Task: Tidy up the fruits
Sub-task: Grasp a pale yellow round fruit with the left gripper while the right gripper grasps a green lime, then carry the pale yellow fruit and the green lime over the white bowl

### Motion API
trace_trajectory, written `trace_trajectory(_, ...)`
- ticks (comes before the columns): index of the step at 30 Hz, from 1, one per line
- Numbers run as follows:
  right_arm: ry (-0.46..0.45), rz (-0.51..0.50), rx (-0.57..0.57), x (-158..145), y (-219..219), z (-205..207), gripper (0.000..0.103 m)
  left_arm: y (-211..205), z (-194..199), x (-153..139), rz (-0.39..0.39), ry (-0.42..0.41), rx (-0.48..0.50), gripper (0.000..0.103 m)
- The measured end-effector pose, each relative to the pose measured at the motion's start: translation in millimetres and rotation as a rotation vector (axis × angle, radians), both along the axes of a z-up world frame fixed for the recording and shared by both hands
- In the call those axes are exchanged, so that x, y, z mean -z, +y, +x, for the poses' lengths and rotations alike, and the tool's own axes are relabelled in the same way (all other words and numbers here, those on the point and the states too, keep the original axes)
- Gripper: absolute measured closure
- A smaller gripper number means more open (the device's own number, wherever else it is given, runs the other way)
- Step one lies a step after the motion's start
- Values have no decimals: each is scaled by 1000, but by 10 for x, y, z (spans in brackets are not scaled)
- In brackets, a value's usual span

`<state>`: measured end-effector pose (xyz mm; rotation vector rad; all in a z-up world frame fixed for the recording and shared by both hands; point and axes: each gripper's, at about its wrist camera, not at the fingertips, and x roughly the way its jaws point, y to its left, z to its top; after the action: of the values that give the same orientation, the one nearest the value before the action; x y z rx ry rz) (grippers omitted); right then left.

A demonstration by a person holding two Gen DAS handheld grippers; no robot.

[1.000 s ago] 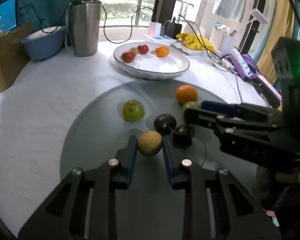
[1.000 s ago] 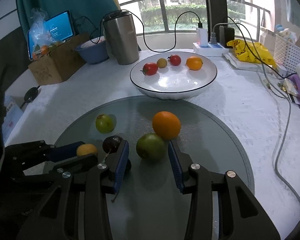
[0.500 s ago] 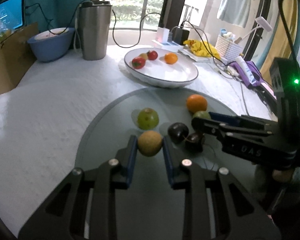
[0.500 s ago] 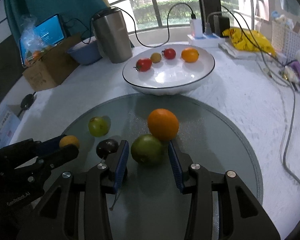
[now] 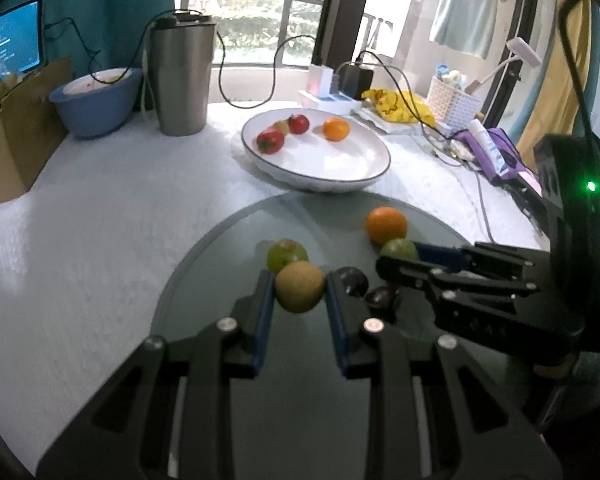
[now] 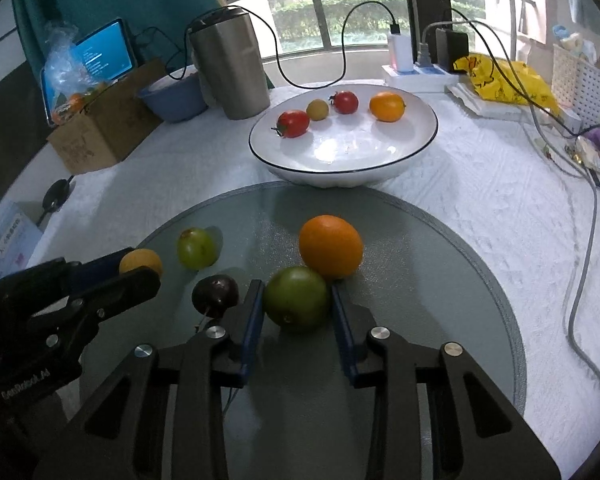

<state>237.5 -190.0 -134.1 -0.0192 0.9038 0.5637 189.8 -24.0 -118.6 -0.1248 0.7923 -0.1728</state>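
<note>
My left gripper (image 5: 299, 294) is shut on a yellow-brown round fruit (image 5: 299, 291) and holds it above the round glass disc (image 5: 228, 248). My right gripper (image 6: 297, 300) is shut on a green fruit (image 6: 296, 298), which touches an orange (image 6: 331, 246) just beyond it. A light green fruit (image 6: 196, 247) and two dark plums (image 5: 354, 280) lie on the disc. The white plate (image 6: 400, 152) farther back holds two red tomatoes, a small yellow fruit and a small orange. The left gripper also shows in the right wrist view (image 6: 142, 270).
A steel kettle (image 6: 230, 68), a blue bowl (image 6: 174, 94) and a cardboard box (image 6: 100, 128) stand at the back left. A power strip with cables, a yellow bag (image 6: 504, 80) and a white basket (image 6: 584, 76) line the back right. A grey cable (image 6: 580, 280) trails along the right.
My left gripper has lifted the yellow-brown fruit off the disc and carried it forward. My right gripper has closed in on the green fruit and advanced slightly toward the plate.
</note>
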Motion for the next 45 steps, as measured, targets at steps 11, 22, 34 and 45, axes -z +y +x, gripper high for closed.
trace_trajectory(11, -67, -20, -4, -258, -158, -51, 69, -73, 123, -135, 3, -29, 15, 76)
trace_trajectory(22, -101, -9, 27, -433, -289, 137, 69, -100, 334, -228, 15, -36, 35, 76)
trace_trajectory(34, -133, -30, 39, -515, -335, 498, 69, -95, 695, -300, 42, -46, 44, 76)
trace_trajectory(45, -132, -34, 58, -484, -368, 877, 69, -26, 1116, -239, 36, -23, 45, 76)
